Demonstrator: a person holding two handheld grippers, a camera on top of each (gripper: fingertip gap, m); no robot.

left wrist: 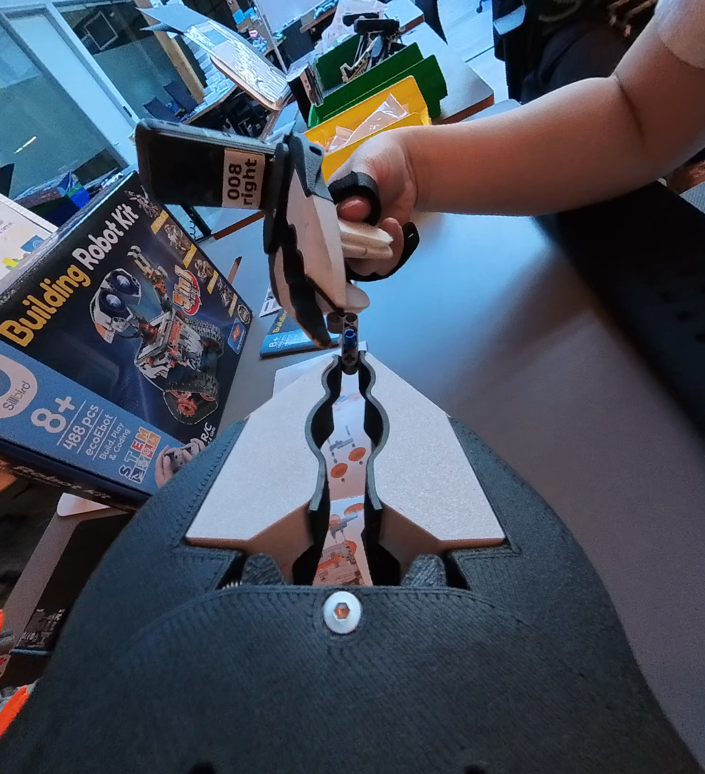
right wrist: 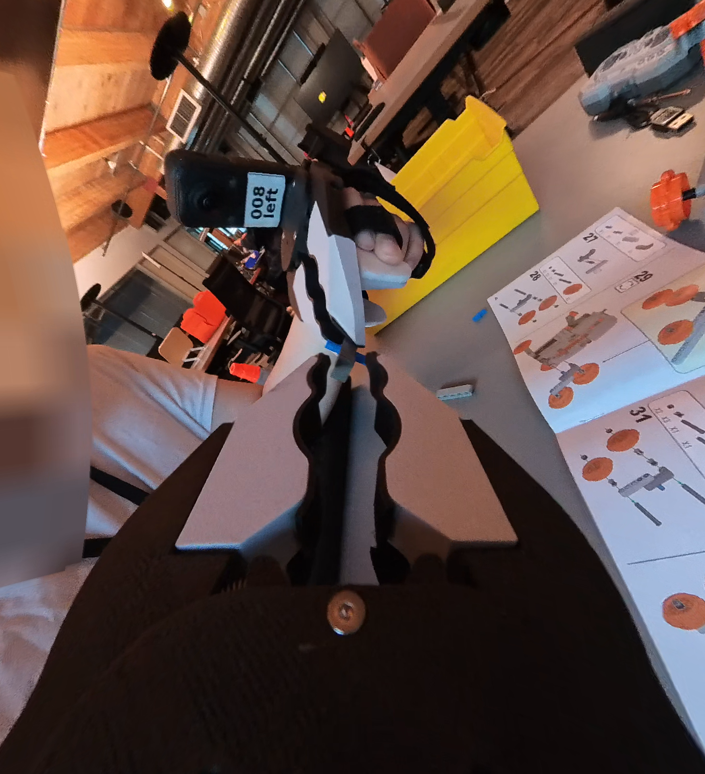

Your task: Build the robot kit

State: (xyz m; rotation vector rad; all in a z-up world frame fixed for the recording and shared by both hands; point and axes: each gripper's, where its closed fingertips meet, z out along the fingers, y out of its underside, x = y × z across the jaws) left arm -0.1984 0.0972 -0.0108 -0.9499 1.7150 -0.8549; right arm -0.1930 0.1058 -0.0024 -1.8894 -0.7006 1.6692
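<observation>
Beam: a small dark grey building-toy beam (left wrist: 349, 344) with a blue pin (left wrist: 348, 334) through it, held in the air above the counter (left wrist: 509, 335), between the tips of both tools.
Left gripper (left wrist: 348, 363): jaws closed down to a narrow gap, pinching the near end of the beam.
Right gripper (right wrist: 347, 363): jaws nearly closed; the beam (right wrist: 342, 366) sits at their tips, with blue pin ends (right wrist: 334, 346) showing beside it. Whether they truly clamp it, I cannot tell.
Hands: a hand (left wrist: 378, 209) works the right tool; another hand (right wrist: 386, 247) works the left.
Yellow bin (right wrist: 468, 188): stands toward the far edge of the counter; in the left wrist view it holds clear plastic bags (left wrist: 367, 125).
Green bins (left wrist: 384, 79): behind the yellow one, with dark parts inside.
Loose parts: a pale grey beam (right wrist: 455, 390) and a small blue piece (right wrist: 479, 315) lie on the counter near the instruction booklet.
Instruction booklet (right wrist: 635, 377): open, flat on the counter under the tools.
Kit box (left wrist: 103, 335): lies at the left side of the counter.
Partly built model (right wrist: 652, 63): grey and orange, at the far right corner, with an orange wheel (right wrist: 671, 200) nearby.
</observation>
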